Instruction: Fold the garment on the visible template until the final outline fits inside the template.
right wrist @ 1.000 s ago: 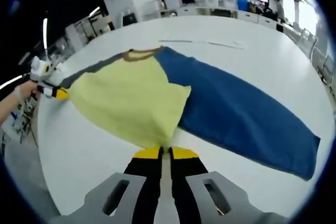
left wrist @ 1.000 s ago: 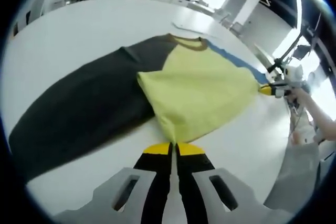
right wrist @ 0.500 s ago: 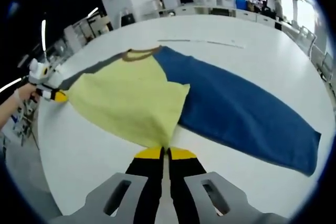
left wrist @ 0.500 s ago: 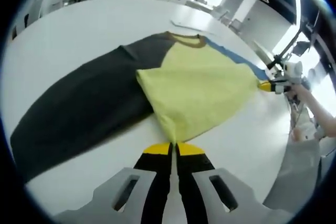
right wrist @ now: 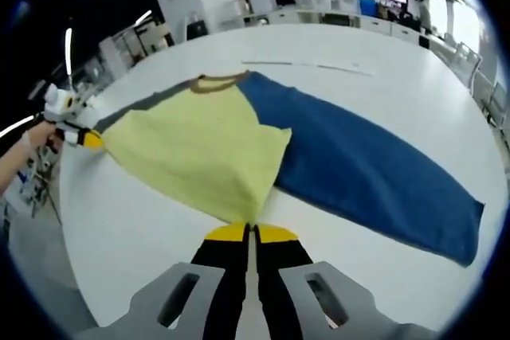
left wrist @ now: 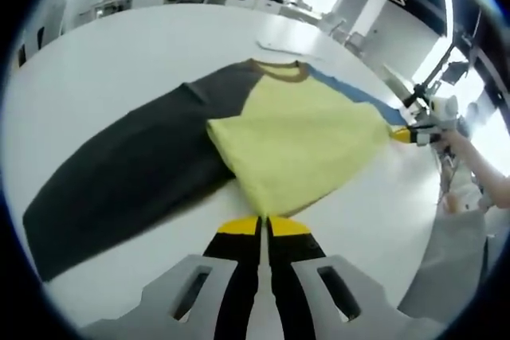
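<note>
Garment point(left wrist: 199, 149) lying flat on white table point(left wrist: 96, 61). Left gripper point(left wrist: 264, 227) and right gripper point(right wrist: 248, 233) each pinching yellow hem corner, jaws clamped together. Fabric appearing light, limp; corners best hold.

Template outline on the white table point(left wrist: 119, 45), hidden or too faint under the garment point(left wrist: 295, 141).

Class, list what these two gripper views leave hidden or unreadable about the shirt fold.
- Template outline: only faint marks beyond the collar, too small to read.
- Cloth under the yellow panel: covered.
- Gray sleeve: hidden behind the panel in the right gripper view.
- Left gripper, right gripper: pinch hidden between closed tips.
</note>
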Demonstrator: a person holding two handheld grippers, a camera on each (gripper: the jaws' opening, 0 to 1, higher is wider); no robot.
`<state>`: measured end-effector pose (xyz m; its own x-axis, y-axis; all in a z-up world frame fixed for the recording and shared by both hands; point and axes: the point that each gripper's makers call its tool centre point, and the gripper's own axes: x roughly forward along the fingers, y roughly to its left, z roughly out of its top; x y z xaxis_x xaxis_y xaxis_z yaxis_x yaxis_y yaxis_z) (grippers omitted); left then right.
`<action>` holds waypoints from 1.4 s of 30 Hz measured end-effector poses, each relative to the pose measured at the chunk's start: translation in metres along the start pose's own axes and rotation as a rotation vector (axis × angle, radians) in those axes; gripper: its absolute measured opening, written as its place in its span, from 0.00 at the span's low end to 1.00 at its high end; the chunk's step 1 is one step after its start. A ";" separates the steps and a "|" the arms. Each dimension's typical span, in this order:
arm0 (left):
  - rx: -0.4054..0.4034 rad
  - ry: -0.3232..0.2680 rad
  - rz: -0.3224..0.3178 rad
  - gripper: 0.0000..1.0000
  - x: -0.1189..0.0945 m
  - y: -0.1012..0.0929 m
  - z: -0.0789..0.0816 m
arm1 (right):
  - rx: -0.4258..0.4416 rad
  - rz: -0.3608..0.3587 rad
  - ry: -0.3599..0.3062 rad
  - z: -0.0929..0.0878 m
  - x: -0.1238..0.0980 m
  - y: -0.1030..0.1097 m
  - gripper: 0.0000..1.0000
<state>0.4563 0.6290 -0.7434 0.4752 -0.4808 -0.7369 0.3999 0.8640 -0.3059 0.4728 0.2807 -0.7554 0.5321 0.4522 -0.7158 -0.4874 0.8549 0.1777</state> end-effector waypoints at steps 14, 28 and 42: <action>0.031 -0.041 0.009 0.00 -0.013 -0.004 0.015 | -0.016 0.004 -0.035 0.015 -0.015 0.002 0.03; 0.061 -0.082 0.013 0.00 -0.034 -0.012 0.028 | -0.064 0.008 -0.062 0.030 -0.032 0.012 0.03; 0.086 -0.113 0.015 0.00 -0.050 -0.019 0.032 | -0.096 0.007 -0.079 0.035 -0.047 0.019 0.03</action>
<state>0.4494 0.6319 -0.6814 0.5649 -0.4856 -0.6671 0.4552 0.8577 -0.2389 0.4631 0.2844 -0.6947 0.5793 0.4799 -0.6589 -0.5534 0.8250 0.1143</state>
